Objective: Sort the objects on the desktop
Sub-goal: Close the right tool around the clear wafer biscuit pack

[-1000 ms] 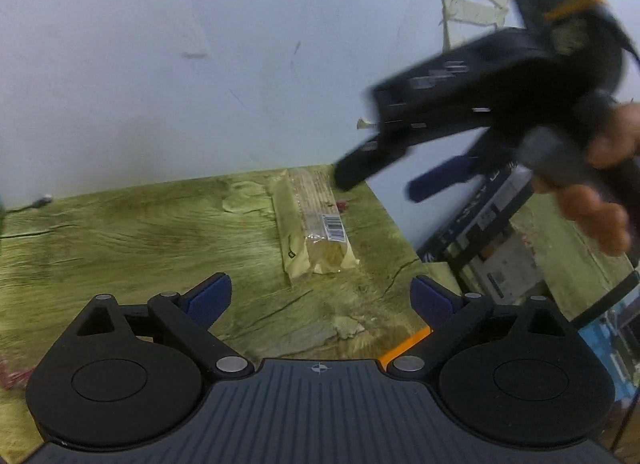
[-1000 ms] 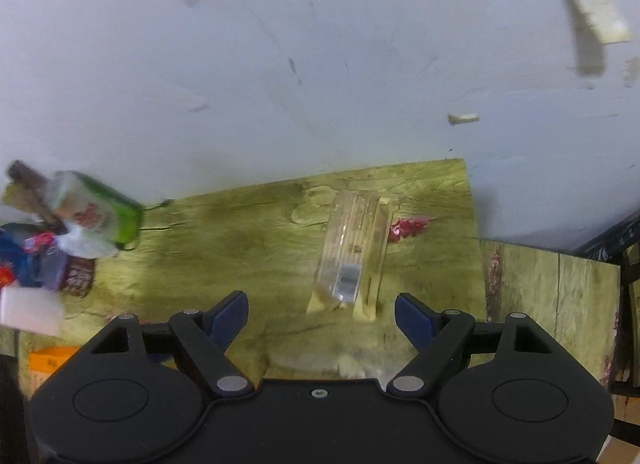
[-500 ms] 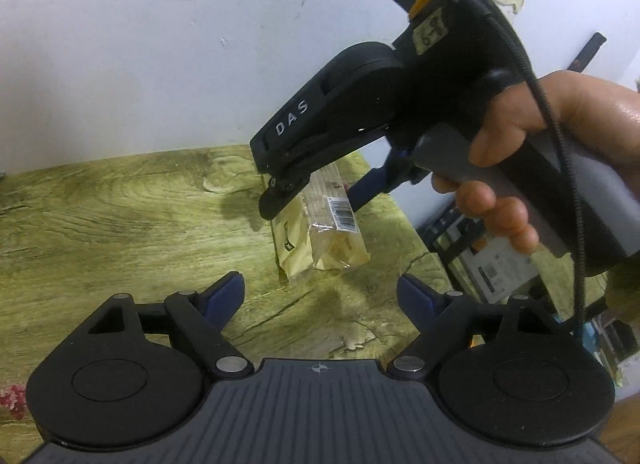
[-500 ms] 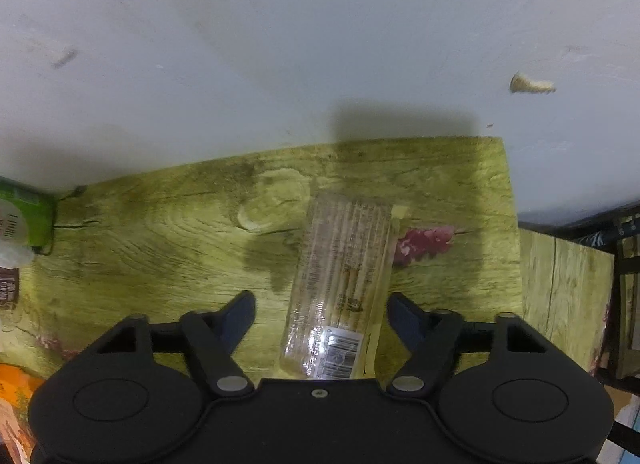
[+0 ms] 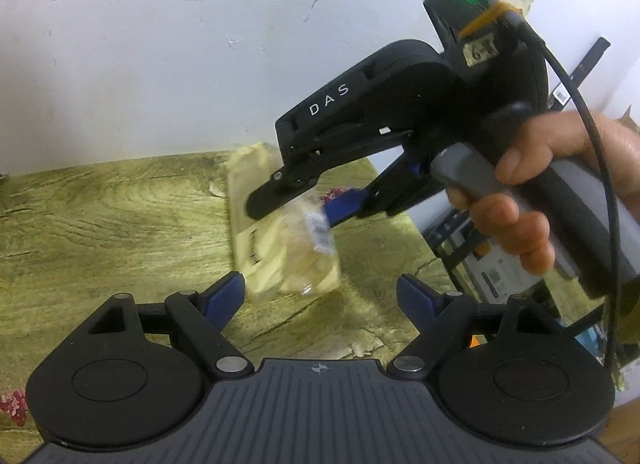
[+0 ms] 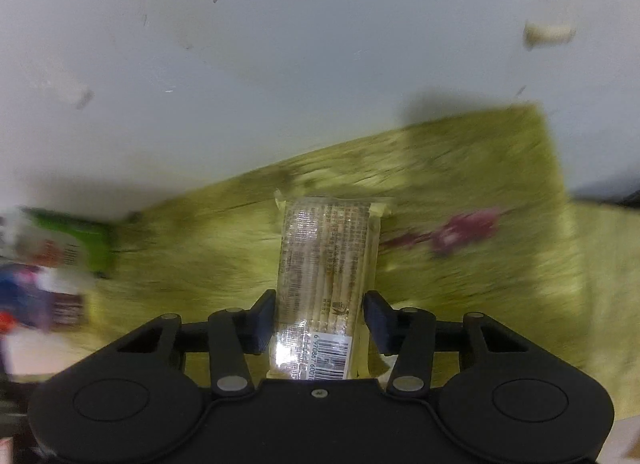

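The right gripper is pinching a clear packet of wooden sticks near its barcode end, its 2 blue pads pressing against the packet's long sides. The packet is pointing away from the camera toward the white wall, above the yellow-green wooden table; whether it is touching the surface cannot be told. From the left wrist view, the packet is sitting near the table's right edge, with the person's right hand wrapping the handle. The left gripper is hanging spread wide and holding nothing, just short of the packet. A blurred cluster of packages is sitting at the table's left.
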